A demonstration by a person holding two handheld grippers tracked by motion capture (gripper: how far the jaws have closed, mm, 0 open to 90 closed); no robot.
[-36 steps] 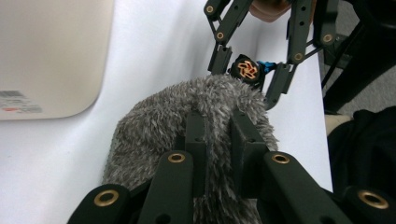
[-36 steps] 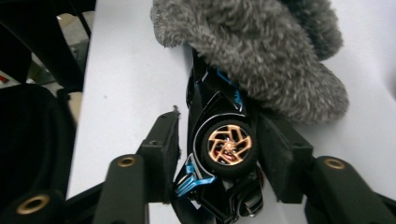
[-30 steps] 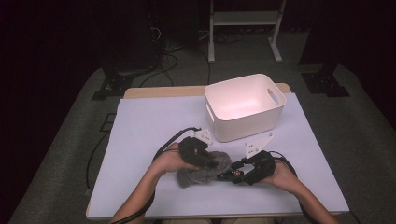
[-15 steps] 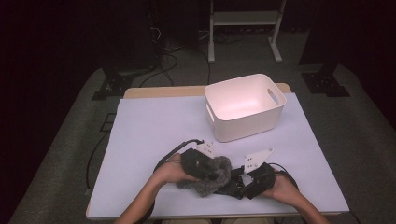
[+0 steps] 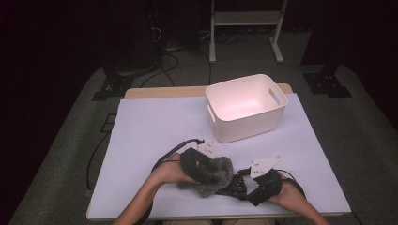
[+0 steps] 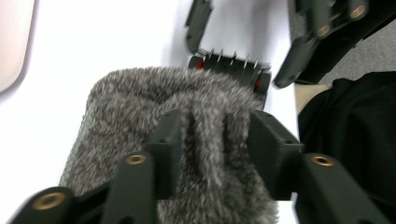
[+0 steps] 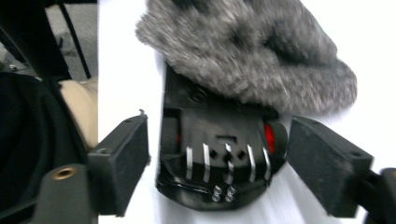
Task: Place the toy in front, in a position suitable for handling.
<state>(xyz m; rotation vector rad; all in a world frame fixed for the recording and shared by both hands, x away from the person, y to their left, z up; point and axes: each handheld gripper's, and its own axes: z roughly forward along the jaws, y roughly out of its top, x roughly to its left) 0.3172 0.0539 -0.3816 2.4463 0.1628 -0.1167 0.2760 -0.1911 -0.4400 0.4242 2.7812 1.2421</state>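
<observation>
A grey furry cover lies on the white table near its front edge, pulled partly over a black device with metal contacts and red spots. My left gripper has just been opening. Its jaws stand on either side of a fold of the furry cover without pinching it. My right gripper has also just been opening. Its fingers flank the device's bare end with small gaps. In the high view the right gripper comes in from the right, opposite the left gripper.
A white plastic bin with handle slots stands at the back right of the table. Dark clothing lies beyond the table's near edge. Floor cables and stand legs lie beyond the table's far end.
Both hands and the furry bundle have slid a little toward the table's near edge. The right gripper has shifted nearer and lower.
</observation>
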